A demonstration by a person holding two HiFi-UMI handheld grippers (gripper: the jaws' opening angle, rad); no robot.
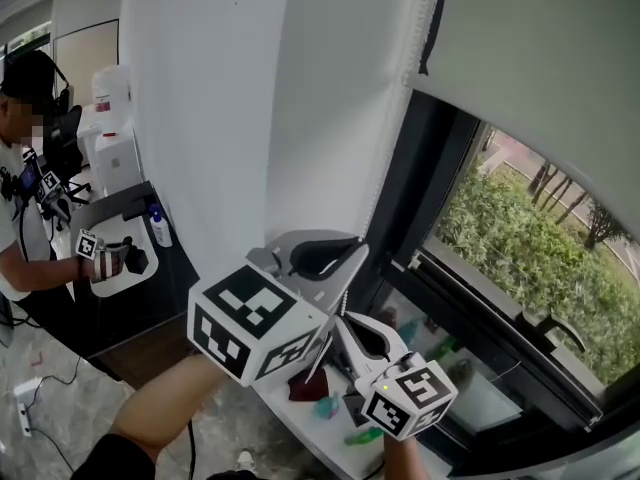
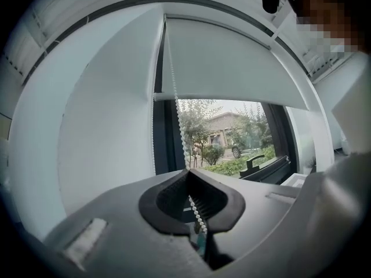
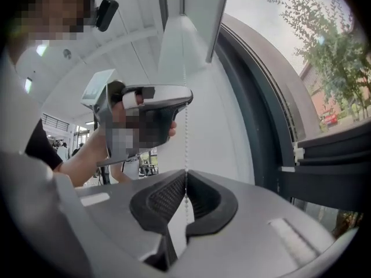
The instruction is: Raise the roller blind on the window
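The pale roller blind (image 1: 530,48) hangs partway down the window (image 1: 530,238), and its bottom bar (image 2: 232,99) sits above the garden view. The white bead chain (image 1: 398,128) drops along the blind's left edge. My left gripper (image 1: 362,248) is shut on the chain (image 2: 179,129), which runs in between its closed pads (image 2: 186,172). Just below it, my right gripper (image 1: 347,320) is also shut on the chain (image 3: 185,126), beads passing through its pads (image 3: 185,175). The right gripper view shows the left gripper (image 3: 151,106) higher on the same chain.
A white wall panel (image 1: 250,98) stands left of the dark window frame (image 1: 420,168). The window handle (image 1: 555,330) is at lower right. Small coloured items lie on the sill (image 1: 330,403) below my grippers. A second person (image 1: 30,198) works at a desk (image 1: 120,228) at far left.
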